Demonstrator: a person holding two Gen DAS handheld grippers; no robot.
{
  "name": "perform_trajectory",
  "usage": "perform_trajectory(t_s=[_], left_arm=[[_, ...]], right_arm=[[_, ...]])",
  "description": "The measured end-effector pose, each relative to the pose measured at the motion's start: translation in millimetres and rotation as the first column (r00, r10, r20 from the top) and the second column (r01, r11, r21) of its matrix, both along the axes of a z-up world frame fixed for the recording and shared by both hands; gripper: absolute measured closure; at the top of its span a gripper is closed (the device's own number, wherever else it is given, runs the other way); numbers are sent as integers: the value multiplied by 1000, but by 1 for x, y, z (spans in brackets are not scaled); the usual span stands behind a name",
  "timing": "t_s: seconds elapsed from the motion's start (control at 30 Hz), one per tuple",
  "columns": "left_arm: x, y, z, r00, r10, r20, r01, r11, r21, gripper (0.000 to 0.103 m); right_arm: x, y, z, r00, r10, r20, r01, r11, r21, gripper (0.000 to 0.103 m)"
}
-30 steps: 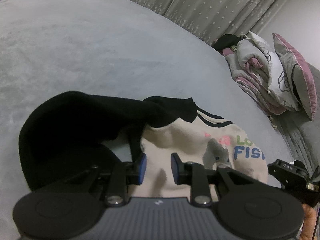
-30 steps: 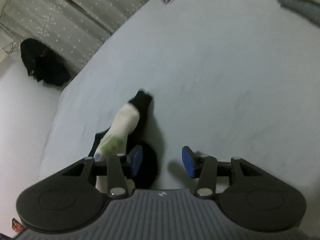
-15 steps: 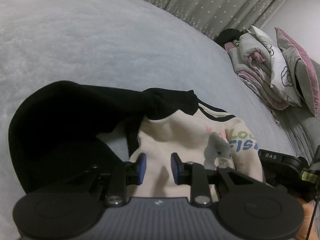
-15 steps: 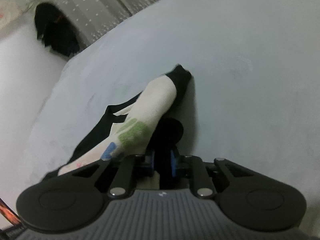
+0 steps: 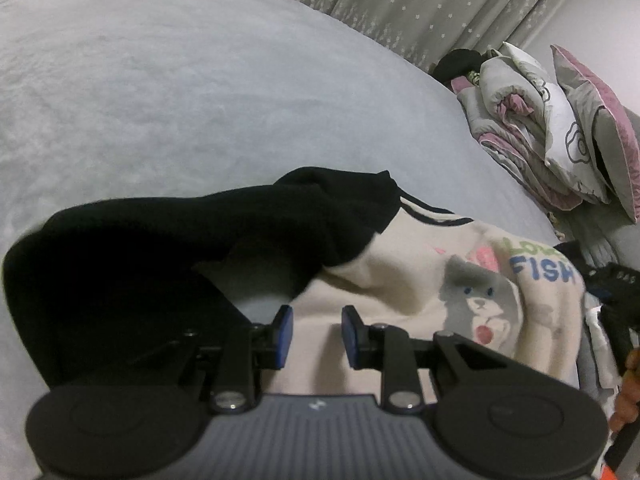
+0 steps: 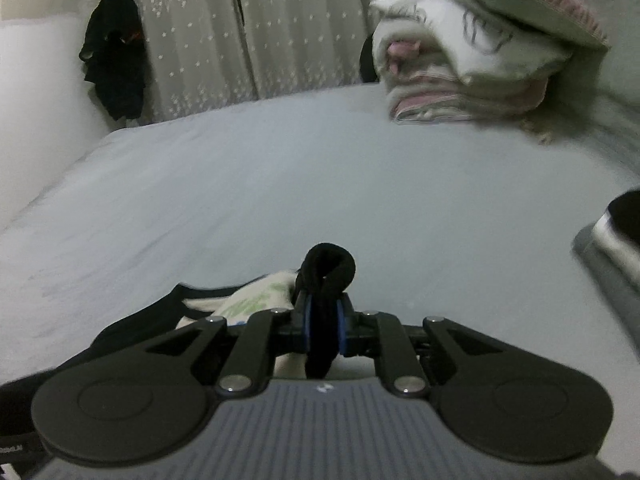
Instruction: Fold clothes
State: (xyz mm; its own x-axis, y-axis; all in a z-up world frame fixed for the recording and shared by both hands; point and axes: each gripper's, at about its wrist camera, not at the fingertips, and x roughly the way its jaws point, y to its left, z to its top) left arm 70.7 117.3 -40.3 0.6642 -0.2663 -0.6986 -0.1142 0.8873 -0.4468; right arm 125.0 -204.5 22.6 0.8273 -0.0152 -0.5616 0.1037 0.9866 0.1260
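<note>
Since a second ago the right gripper (image 6: 322,325) has gone from spread above the sheet to pressed together on the black cuff (image 6: 329,270) of the sweatshirt (image 5: 404,300), and it has swung up so the far curtain (image 6: 224,28) now fills its view. The cuff bulges in a loop above the pads.

The left gripper (image 5: 316,336) hovers over the cream body of the sweatshirt, jaws spread with a gap between the blue pads (image 5: 285,334), gripping nothing. Contact with the cloth cannot be told.

The sweatshirt lies crumpled at the near edge of the bed (image 5: 168,92). Its black sleeve (image 5: 168,248) arcs round to the left; the printed front faces up on the right.

Open room: the grey sheet is bare from the garment to the far edge by the curtain. A stack of folded bedding and pillows (image 5: 556,128) occupies the far right corner, well apart from the garment. A dark garment (image 6: 114,52) hangs by the wall at left.
</note>
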Motion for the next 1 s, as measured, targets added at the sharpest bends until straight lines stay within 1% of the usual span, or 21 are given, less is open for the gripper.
perform_trajectory(t_s=[0.17,0.27,0.37,0.43,0.47,0.5,0.57,0.63,0.7,0.8,0.87,0.93,0.97,1.0], left_arm=[[3,0,-2,1000,2,-19,-2,1000,12,77],[5,1,-3,1000,4,-28,-3,1000,12,77],[5,2,-4,999,5,-36,-5,1000,-3,77],[6,3,-4,1000,-5,-29,3,999,-47,76],[7,4,-6,1000,-10,-28,8,997,-81,75],[9,6,-8,999,-15,-33,10,991,-135,75],[12,10,-15,999,-3,-49,-9,970,-243,74],[15,15,-22,998,19,-63,-40,940,-338,73],[16,18,-26,997,56,-62,-76,913,-400,72],[19,20,-29,991,118,-59,-132,886,-445,69],[20,17,-30,986,155,-61,-166,872,-460,69],[19,23,-24,980,197,-41,-195,880,-434,69],[18,26,-21,976,218,-29,-210,883,-420,72],[17,29,-18,971,238,-18,-225,886,-407,86]], right_arm=[[7,-6,6,999,-42,23,44,997,-61,89],[5,-12,11,997,-64,40,68,992,-105,89],[4,-18,16,995,-86,55,92,988,-127,89],[4,-20,18,995,-87,49,92,988,-123,89],[2,-20,17,996,-84,44,88,989,-121,89],[2,-20,17,996,-81,38,85,989,-121,89],[2,-21,15,997,-75,27,78,989,-123,89],[2,-23,12,997,-77,14,78,991,-113,89],[0,-24,9,997,-82,-1,82,992,-99,89],[0,-28,5,996,-86,-20,84,993,-82,89],[-1,-29,2,996,-83,-30,80,994,-77,89],[-1,-29,0,996,-77,-37,74,994,-77,89],[-1,-29,-1,996,-73,-41,70,994,-80,89],[-1,-29,-2,997,-69,-45,65,994,-84,89]])
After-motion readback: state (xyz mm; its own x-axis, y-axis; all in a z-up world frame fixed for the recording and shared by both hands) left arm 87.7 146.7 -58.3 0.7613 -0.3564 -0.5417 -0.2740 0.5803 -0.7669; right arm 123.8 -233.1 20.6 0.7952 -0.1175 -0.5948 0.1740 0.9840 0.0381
